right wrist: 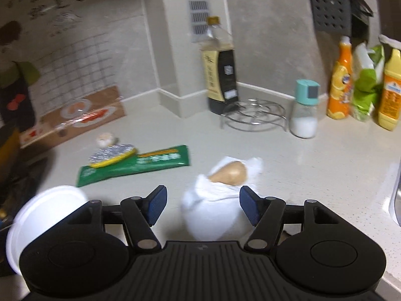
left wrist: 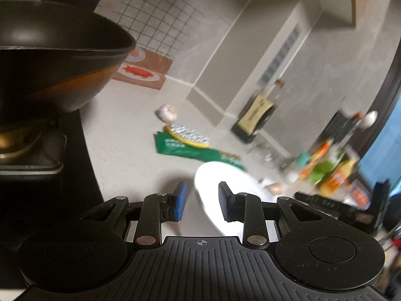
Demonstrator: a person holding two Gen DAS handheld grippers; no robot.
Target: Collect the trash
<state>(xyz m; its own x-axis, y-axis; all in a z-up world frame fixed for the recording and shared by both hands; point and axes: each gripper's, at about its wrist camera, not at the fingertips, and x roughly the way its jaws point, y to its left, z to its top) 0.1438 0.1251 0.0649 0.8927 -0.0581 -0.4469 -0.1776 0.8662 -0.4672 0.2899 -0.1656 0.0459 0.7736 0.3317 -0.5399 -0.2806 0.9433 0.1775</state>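
My left gripper (left wrist: 202, 200) is shut on a white cup (left wrist: 225, 183), which sits tilted between its blue pads. In the right wrist view the same cup (right wrist: 45, 213) hangs tilted at the lower left. My right gripper (right wrist: 203, 207) is open over the counter. A crumpled white tissue (right wrist: 213, 213) wrapped around a tan lump lies between its fingers, and neither pad touches it. Farther back lie a green wrapper (right wrist: 135, 165) (left wrist: 195, 150), a foil lid with a yellow rim (right wrist: 112, 155) (left wrist: 188, 135) and a small pale eggshell-like piece (right wrist: 106, 139) (left wrist: 166, 113).
A black wok (left wrist: 62, 50) stands on the stove at left. Along the back wall are a dark sauce bottle (right wrist: 220, 75), a wire trivet (right wrist: 253, 115), a shaker with a teal cap (right wrist: 304, 110) and orange and yellow bottles (right wrist: 340, 80). A sink edge (right wrist: 396, 195) is at right.
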